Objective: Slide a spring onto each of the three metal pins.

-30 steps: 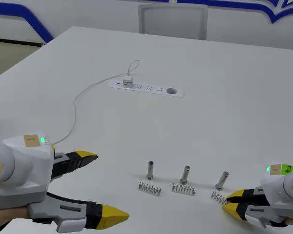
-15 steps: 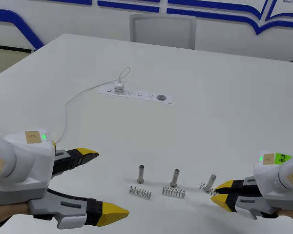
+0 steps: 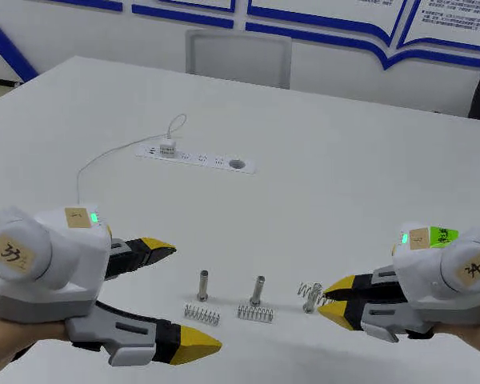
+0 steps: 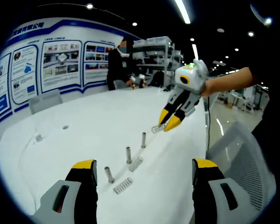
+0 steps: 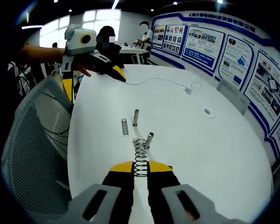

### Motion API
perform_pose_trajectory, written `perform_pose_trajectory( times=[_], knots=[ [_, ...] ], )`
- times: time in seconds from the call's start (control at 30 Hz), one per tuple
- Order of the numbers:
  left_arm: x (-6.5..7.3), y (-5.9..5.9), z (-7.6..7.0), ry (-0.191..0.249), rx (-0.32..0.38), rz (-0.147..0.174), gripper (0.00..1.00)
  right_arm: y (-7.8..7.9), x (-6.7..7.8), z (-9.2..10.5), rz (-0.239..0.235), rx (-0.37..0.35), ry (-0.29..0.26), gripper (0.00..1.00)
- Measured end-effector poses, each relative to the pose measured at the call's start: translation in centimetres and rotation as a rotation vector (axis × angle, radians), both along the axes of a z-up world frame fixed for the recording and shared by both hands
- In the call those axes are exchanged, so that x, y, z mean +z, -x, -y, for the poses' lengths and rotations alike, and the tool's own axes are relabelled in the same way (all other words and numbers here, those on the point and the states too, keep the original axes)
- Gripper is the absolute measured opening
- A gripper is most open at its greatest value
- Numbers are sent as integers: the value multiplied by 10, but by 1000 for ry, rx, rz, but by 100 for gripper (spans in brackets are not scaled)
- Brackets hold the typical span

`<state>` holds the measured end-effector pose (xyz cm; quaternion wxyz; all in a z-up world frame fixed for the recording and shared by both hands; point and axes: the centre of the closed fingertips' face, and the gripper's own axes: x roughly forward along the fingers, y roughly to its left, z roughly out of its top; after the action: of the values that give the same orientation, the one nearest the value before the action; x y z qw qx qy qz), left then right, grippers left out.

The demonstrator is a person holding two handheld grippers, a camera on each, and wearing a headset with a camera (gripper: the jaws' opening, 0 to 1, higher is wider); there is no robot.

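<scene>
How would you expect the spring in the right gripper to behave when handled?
The spring is probably light: it sticks out unsupported from the right gripper. Its open coils likely squash or bend. Being round, it may roll if dropped.

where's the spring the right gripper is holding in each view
head view: spring lower right, at right gripper tips
left gripper view: spring above centre, right of middle
right gripper view: spring low centre, between jaws
shared landmark: end pin beside it
</scene>
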<state>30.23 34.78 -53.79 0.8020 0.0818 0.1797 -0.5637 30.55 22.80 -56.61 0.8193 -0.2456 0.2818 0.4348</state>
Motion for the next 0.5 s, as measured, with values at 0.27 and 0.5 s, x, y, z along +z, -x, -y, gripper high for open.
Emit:
perform_pose_trajectory(
  times=[0.27, 0.5],
  knots=[
    [0, 5, 18, -7, -55, 19, 85, 10, 13, -24, 58, 79, 23, 10],
    [0, 7, 29, -12, -97, 39, 80, 22, 15, -46, 54, 135, 12, 10]
  ],
)
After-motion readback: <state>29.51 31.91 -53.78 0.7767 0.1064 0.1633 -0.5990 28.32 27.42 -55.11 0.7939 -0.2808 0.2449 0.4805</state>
